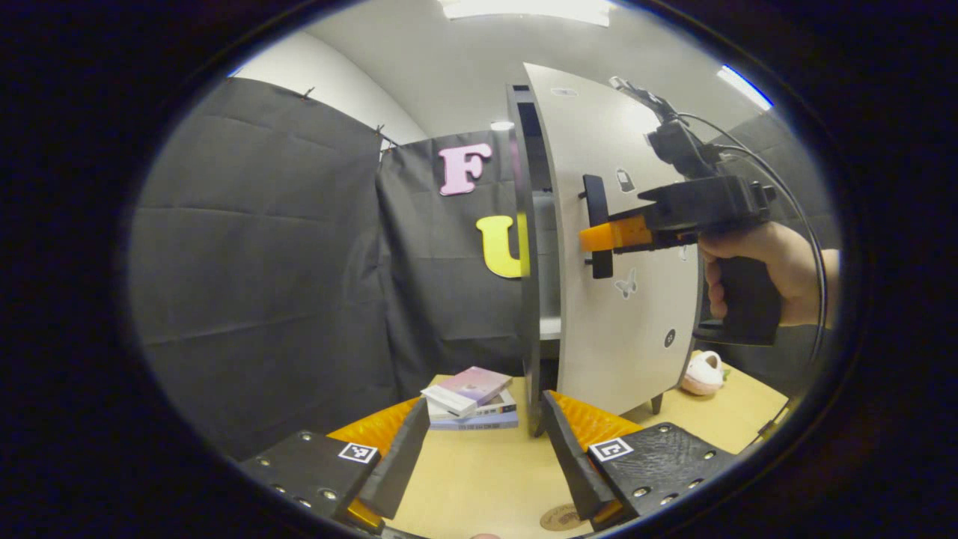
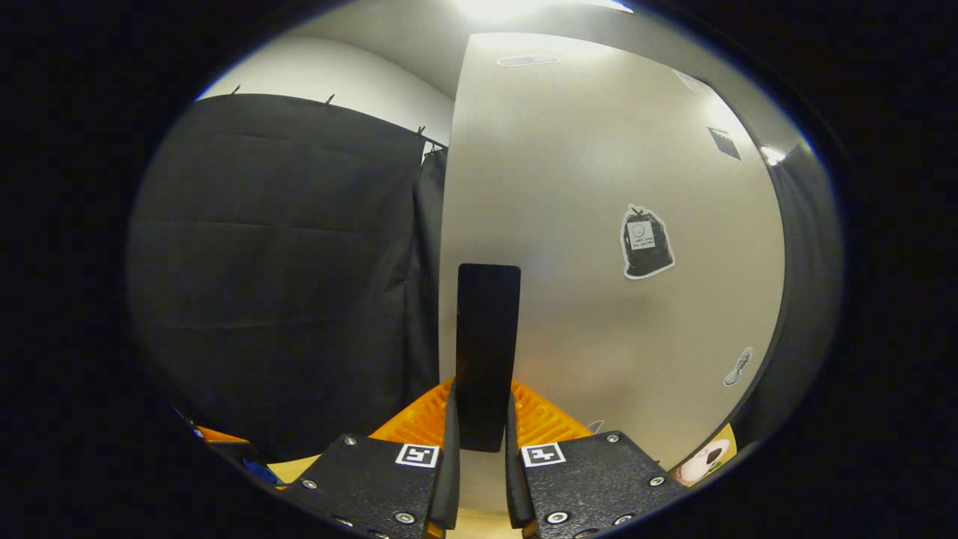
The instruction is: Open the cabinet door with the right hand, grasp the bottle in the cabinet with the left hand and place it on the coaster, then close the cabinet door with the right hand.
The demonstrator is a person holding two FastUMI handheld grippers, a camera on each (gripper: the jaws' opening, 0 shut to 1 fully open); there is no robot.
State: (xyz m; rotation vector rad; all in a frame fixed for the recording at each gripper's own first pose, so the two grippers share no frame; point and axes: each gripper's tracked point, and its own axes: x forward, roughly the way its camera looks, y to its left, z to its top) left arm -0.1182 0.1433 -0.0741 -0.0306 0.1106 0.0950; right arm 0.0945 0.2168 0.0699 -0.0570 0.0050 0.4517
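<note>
**Right gripper view: door handle clamped, door barely ajar**

Right gripper view, nearest item: the right gripper has both fingers pressed on the flat black vertical bar handle, one on each side. The handle's long axis runs upright, and it is mounted on the pale grey cabinet door, near the door's free edge.

Left gripper view, nearest item: the left gripper stands with its jaws apart and nothing between them, above the light wooden table. A round brown coaster lies on the table just beside its right finger.

Beyond the gripper, the cabinet door stands slightly open; a narrow gap shows a pale shelf inside. The bottle cannot be made out through that gap. A stack of books lies on the table just left of the door's free edge.

Judgement: opening is under way. The interior lies straight ahead of the left gripper, behind the door, so the door must swing wider before the left gripper can reach in.
</note>
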